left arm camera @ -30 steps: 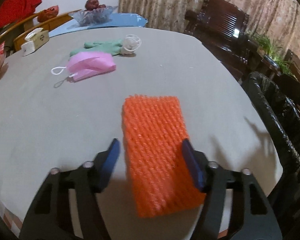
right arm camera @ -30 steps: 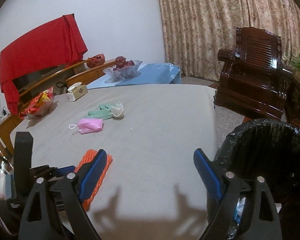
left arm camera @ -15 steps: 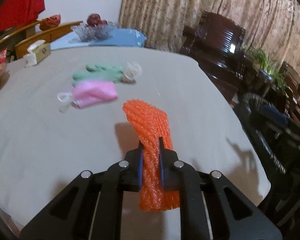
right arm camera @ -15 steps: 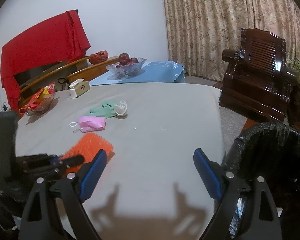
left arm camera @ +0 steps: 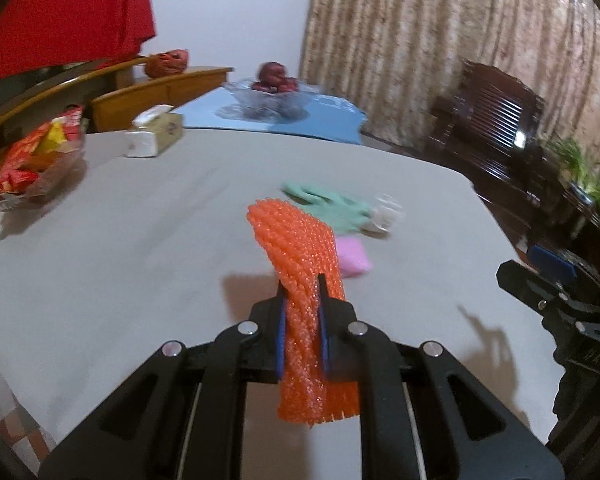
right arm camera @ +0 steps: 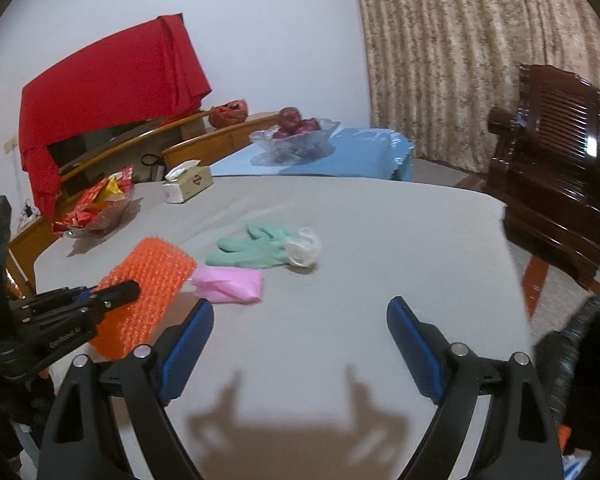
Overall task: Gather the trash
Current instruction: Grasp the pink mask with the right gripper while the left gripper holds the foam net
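My left gripper (left arm camera: 302,312) is shut on an orange foam net sleeve (left arm camera: 302,280) and holds it lifted above the grey table; the sleeve also shows at the left of the right wrist view (right arm camera: 148,292). A pink face mask (right arm camera: 228,284), green gloves (right arm camera: 252,246) and a crumpled clear plastic piece (right arm camera: 304,248) lie mid-table. My right gripper (right arm camera: 300,336) is open and empty, low over the table's near edge. A black-lined trash bin (right arm camera: 580,360) stands at the right.
A tissue box (right arm camera: 188,182), a snack bowl (right arm camera: 96,208) and a glass fruit bowl (right arm camera: 296,136) on a blue cloth sit at the table's far side. Dark wooden chairs (right arm camera: 560,152) stand to the right.
My left gripper shut on the orange net sleeve and lifted it off the table, swinging left. My right gripper stayed open and rose slightly.
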Tool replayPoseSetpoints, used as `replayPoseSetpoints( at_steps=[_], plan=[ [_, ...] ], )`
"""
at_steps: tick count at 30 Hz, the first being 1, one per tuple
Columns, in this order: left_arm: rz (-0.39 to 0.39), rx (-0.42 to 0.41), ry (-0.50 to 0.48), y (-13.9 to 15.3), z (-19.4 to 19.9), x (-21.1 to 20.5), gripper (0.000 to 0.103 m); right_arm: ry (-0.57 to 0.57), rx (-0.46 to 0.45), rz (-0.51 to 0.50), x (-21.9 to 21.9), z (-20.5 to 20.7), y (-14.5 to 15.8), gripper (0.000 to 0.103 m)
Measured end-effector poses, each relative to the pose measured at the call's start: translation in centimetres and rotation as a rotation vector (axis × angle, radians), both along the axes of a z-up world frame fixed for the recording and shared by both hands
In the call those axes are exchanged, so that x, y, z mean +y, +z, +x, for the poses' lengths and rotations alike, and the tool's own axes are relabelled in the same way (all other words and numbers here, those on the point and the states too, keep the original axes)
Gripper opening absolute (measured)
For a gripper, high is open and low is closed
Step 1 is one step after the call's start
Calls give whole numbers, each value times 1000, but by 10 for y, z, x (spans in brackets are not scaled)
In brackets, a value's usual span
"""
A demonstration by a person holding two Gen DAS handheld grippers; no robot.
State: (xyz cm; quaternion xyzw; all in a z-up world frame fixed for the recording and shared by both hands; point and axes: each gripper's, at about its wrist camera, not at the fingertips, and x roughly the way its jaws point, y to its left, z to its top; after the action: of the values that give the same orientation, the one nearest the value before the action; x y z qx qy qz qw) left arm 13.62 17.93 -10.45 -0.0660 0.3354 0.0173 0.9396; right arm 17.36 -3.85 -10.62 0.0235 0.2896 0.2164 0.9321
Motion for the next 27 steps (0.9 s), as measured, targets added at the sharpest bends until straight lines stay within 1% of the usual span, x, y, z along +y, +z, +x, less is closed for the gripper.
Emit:
replayPoseSetpoints(
  at_steps=[3, 8, 12, 17, 23, 26, 27],
  plan=[
    [-4, -4, 46, 1, 5, 23, 11, 20, 13, -1, 23, 14, -5, 87],
    [1, 4, 87, -3, 12, 51, 11, 42, 43, -7, 58, 36, -16, 86],
    [-9, 16, 104, -9, 14, 64, 11, 54, 81, -22, 87, 53, -29, 86],
    [-17, 24, 115, -15, 18, 76, 11, 50, 113, -40, 110, 67, -37, 86],
    [-15, 26, 121, -19, 24, 83, 11, 34, 165, -63, 120, 78, -51, 77],
    [-18, 32, 125, -22, 27, 86, 11, 55, 195, -79, 126, 80, -58, 68],
    [-19, 33, 126, -23, 28, 86, 11, 61, 209, -80, 127, 80, -60, 63]
  ],
)
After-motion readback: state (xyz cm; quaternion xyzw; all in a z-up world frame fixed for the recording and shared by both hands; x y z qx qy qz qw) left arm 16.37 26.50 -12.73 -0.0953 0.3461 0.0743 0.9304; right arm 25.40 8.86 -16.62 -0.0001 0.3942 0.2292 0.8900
